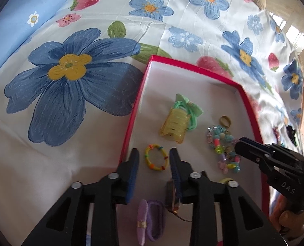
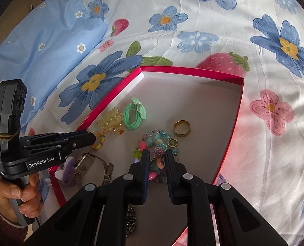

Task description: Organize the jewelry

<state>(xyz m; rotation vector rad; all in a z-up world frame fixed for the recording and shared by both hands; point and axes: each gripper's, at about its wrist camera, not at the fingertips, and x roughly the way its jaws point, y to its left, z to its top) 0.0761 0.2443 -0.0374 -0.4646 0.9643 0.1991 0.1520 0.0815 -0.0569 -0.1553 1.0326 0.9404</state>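
Note:
A red-rimmed box (image 1: 131, 123) (image 2: 111, 100) with a white floor lies on the flowered bedsheet. In it are a yellow claw clip (image 1: 174, 128) (image 2: 111, 123), a green hair tie (image 1: 189, 112) (image 2: 132, 116), a gold ring (image 1: 225, 121) (image 2: 182, 128), colourful bead bracelets (image 1: 223, 147) (image 2: 158, 143), a small yellow beaded band (image 1: 157, 160) (image 2: 98, 142), a purple hair tie (image 1: 149, 219) (image 2: 68, 171) and a wristwatch (image 1: 172, 196) (image 2: 86, 164). My left gripper (image 1: 154, 155) is open around the yellow band. My right gripper (image 2: 157, 156) (image 1: 242, 143) is open over the bead bracelets.
A blue pillow (image 1: 18, 26) (image 2: 45, 47) lies at the far left on the bedsheet (image 1: 90, 20). A dark metal chain (image 2: 131, 219) lies in the box under my right gripper. Small dark items (image 1: 291, 133) lie on the sheet right of the box.

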